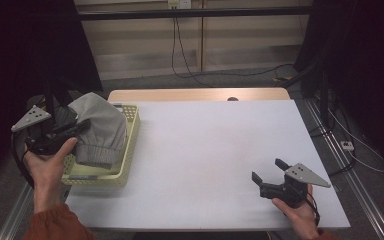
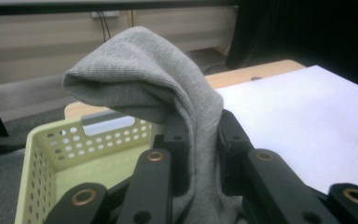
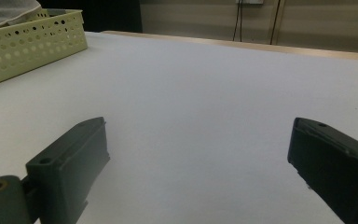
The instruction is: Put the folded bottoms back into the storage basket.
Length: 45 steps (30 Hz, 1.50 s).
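left gripper [image 2: 198,140] clamps a grey garment [image 2: 154,79] above the basket [image 2: 42,144], not yet clear or set down; right gripper [image 3: 198,163] waits open over the table [image 3: 205,84].

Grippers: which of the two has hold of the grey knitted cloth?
The left gripper, over the pale yellow perforated basket: its fingers pinch the grey knitted cloth. The right gripper is open over the white table.
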{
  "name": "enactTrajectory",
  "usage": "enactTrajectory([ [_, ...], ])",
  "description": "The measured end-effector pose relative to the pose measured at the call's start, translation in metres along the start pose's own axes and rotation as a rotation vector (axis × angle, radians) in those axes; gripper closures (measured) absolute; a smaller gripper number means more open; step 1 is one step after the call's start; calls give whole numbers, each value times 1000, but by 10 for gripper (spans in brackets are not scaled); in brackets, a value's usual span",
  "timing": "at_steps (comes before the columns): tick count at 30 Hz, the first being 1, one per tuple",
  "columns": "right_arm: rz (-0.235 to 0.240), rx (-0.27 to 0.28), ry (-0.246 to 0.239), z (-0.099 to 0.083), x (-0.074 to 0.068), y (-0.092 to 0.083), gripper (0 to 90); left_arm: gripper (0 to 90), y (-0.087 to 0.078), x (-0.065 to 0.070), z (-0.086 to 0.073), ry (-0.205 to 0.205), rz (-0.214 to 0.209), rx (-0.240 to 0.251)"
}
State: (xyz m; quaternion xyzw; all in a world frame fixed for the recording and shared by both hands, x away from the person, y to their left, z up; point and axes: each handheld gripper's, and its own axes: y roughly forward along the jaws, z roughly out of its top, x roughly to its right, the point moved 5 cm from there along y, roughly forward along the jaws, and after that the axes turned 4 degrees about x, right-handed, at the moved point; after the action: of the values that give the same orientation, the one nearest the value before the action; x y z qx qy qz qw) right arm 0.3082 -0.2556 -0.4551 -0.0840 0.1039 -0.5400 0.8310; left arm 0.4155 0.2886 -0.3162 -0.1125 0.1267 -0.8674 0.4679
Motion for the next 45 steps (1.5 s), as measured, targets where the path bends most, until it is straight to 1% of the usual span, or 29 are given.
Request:
enactTrajectory([
  [1, 1, 0, 0, 0, 0, 0, 45, 774, 2, -1, -2, -5, -2, 1],
  [2, 1, -1, 1, 0, 0, 0, 45, 774, 3, -3, -3, -6, -2, -8],
  [4, 0, 2, 3, 0, 0, 0, 45, 774, 5, -6, -6, -11, 11, -15],
  [5, 0, 2, 4, 0, 0, 0, 44, 774, 7, -8, -9, -20, 10, -19],
  [8, -2, 3, 2, 0, 0, 0, 44, 774, 11, -12, -14, -26, 14, -38],
  [10, -2, 3, 2, 0, 0, 0, 44, 774, 14, -13, -17, -36, 14, -42],
  [11, -1, 2, 3, 0, 0, 0, 44, 774, 15, -14, -18, -31, 17, -51],
  [12, -1, 2, 2, 0, 0, 0, 44, 774, 16, -15, -19, -37, 15, -54],
  [16, 2, 1, 0, 0, 0, 0, 44, 773, 21, -14, -22, -38, 5, -66],
  [18, 3, -1, 3, 0, -1, 0, 44, 773, 23, -12, -21, -32, 3, -62],
  [20, 1, -2, -1, 0, 0, 0, 44, 773, 25, -8, -20, -15, 2, -75],
  [22, 2, -1, 0, 0, 0, 0, 44, 772, 30, -6, -20, -14, -9, -78],
  [24, 4, -2, -2, 0, -1, 0, 44, 772, 35, -7, -24, -16, -10, -97],
  [25, 5, -1, -4, 0, -1, 0, 44, 772, 38, -7, -25, -24, -8, -104],
  [29, 5, -4, -3, -1, -1, 1, 44, 771, 44, -9, -29, -36, -20, -108],
  [30, 5, -6, -1, -1, -1, 1, 44, 770, 44, -9, -29, -34, -15, -113],
  [31, 5, -6, -1, -1, -1, 1, 44, 770, 45, -10, -30, -24, -5, -122],
  [33, 6, -6, -2, -1, -1, 1, 44, 766, 45, -12, -31, -18, 24, -131],
  [34, 7, -5, -3, -1, -1, 1, 44, 763, 45, -13, -32, -17, 28, -138],
  [36, 6, -6, -3, -1, -1, 1, 44, 762, 44, -16, -34, -3, 46, -158],
  [39, 6, -7, -3, -1, -1, 2, 44, 762, 44, -20, -36, -8, 68, -169],
  [41, 7, -5, -3, -1, -1, 1, 44, 763, 42, -23, -37, 0, 89, -178],
  [43, 8, -5, -3, -1, -1, 1, 44, 762, 41, -26, -38, -8, 95, -177],
  [45, 7, -6, -4, -1, -1, 1, 44, 762, 40, -30, -40, -7, 112, -187],
])
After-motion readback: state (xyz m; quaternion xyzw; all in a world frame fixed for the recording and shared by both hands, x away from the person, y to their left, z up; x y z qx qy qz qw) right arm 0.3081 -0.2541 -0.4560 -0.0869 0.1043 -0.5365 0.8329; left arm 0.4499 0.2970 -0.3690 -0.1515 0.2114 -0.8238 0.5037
